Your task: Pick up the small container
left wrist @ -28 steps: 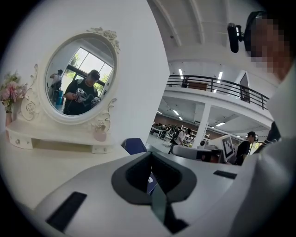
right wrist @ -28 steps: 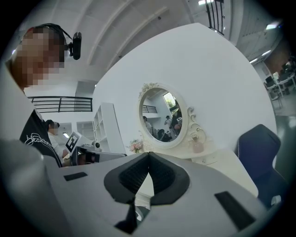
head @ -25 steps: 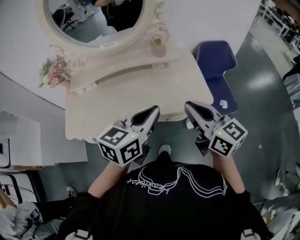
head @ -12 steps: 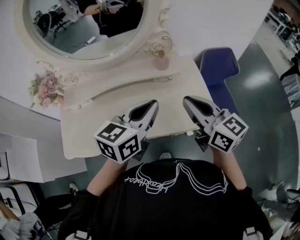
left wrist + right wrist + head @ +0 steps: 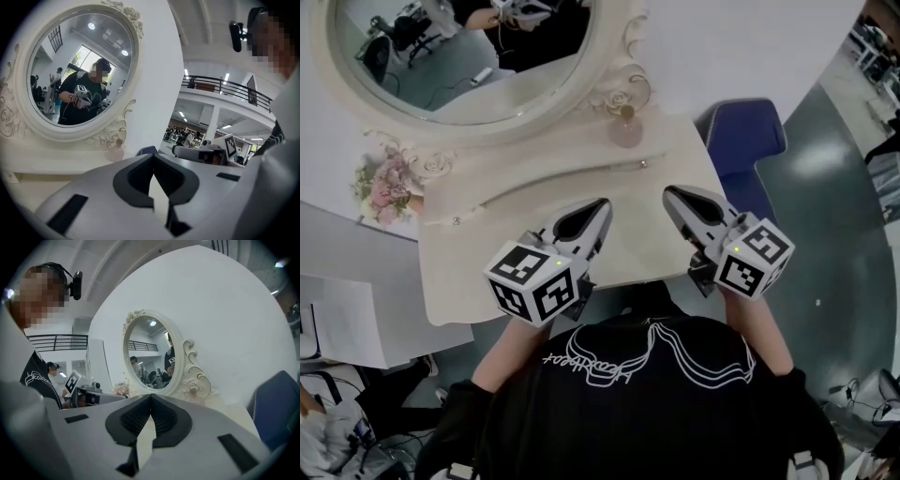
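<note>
The small container is a pale pink bottle standing at the back right of the cream dressing table, beside the mirror frame. It also shows in the left gripper view and the right gripper view. My left gripper hovers over the table's front middle, shut, with nothing between its fingertips. My right gripper hangs over the front right, also shut and empty. Both point toward the mirror, well short of the container.
An oval mirror in an ornate white frame stands at the back of the table. A pink flower bunch sits at the back left corner. A blue chair stands right of the table. White boxes lie to the left.
The person has stepped closer to the table, and both grippers have come forward from its front edge to over its top. Their jaws have stayed shut.
</note>
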Tool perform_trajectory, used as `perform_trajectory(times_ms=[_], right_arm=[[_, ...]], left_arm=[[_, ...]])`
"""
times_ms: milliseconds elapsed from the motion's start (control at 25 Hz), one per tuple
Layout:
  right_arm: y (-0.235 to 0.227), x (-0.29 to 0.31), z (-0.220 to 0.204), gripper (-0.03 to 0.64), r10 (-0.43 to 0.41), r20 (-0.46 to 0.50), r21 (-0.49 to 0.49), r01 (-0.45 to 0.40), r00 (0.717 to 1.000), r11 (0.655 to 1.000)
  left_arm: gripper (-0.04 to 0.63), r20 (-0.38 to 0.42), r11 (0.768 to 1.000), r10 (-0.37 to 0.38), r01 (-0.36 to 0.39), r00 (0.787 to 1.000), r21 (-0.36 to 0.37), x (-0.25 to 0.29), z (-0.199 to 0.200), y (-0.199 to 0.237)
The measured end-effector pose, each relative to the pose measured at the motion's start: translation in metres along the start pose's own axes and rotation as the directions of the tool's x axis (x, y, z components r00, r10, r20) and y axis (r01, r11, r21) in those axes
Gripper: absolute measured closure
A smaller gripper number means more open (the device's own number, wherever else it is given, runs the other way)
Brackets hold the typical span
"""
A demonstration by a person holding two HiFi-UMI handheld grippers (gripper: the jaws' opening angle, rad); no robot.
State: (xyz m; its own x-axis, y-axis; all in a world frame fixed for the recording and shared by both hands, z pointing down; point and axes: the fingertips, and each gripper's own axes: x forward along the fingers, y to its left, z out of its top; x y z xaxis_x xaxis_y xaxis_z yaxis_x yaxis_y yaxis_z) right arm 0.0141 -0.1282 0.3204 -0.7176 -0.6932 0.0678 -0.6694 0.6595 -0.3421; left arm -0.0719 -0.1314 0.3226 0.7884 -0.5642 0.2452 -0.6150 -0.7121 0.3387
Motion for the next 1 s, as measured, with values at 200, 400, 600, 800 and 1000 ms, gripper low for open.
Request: perform_trajectory(times_ms=[200,400,600,800,1000], right_arm=[[-0.022,0.021,-0.002,0.612,0.018,-0.025,0.014,-0.018,1.0,1.0],[-0.051,0.044,0.0,0.606,0.024,-0.039,0.023,-0.024,0.999,0.999],[-0.077,0.06,0.005,0.573,0.043,-0.06,-0.007,-0.043,0.997,0.999],[-0.097,0.082,0.009,0.514,0.064,-0.075,-0.023,-0.066,0.995,0.998],[-0.116,0.103,0.01,0.416,0.066,-0.091,-0.054,-0.071,0.994,0.996]], left_arm=[[0.594,-0.016,0.999,0.029,-0.03,0.999,-0.029,0.016,-0.002,0.021],[0.594,-0.032,0.997,0.063,-0.064,0.998,-0.052,0.034,0.001,0.045],[0.594,-0.045,0.993,0.089,-0.092,0.995,-0.073,0.055,0.001,0.061],[0.594,-0.057,0.989,0.109,-0.114,0.992,-0.096,0.071,0.003,0.08],[0.594,-0.066,0.985,0.124,-0.131,0.99,-0.115,0.08,0.003,0.102]])
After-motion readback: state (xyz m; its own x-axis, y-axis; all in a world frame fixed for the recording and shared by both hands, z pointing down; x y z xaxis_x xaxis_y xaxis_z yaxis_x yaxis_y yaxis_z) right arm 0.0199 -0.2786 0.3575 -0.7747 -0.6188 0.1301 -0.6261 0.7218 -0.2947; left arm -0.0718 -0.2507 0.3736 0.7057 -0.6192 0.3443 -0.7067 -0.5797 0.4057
